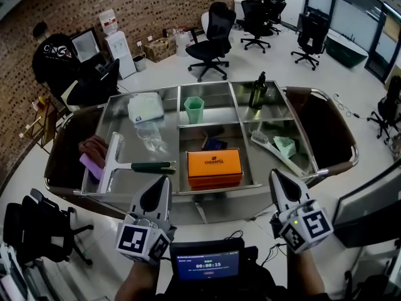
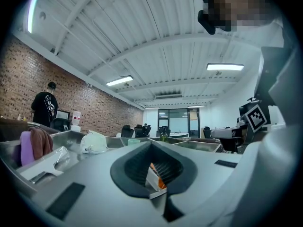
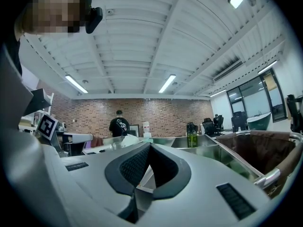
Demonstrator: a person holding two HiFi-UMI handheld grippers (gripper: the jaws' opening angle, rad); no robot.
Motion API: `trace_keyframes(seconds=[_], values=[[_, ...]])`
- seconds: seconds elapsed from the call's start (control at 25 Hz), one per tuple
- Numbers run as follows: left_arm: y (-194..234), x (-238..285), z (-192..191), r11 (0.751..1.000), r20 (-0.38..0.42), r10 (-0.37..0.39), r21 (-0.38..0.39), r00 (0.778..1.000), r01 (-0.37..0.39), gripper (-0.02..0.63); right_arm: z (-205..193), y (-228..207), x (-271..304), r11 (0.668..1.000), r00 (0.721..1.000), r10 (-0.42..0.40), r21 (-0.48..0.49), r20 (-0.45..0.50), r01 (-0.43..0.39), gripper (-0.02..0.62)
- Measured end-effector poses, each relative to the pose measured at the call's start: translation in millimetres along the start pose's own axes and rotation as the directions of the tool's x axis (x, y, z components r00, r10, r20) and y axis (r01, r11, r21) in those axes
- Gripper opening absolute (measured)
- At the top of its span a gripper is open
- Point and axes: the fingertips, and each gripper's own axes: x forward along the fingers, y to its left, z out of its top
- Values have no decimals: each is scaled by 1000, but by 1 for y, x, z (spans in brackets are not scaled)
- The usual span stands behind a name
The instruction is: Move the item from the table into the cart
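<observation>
I hold the left gripper (image 1: 163, 180) and right gripper (image 1: 276, 175) level, short of the orange box (image 1: 214, 166) — both jaws together, empty — ready to reach.

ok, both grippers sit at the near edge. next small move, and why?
Probably open the left gripper's jaws and ease it forward to the orange box. Both it and the right gripper are shut and empty, and the box lies nearest, just ahead of them.

"cheerful" on the orange box (image 1: 214, 167); "00:00:15" on the small screen (image 1: 207, 265)
</observation>
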Motion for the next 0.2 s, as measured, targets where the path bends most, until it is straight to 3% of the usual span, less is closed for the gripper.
trace_keyframes(seconds=[0.2], values=[[5, -3, 0, 1000, 1, 12, 4, 1000, -12, 0, 0, 0, -2, 1000, 1000, 2, 4, -1, -2, 0]])
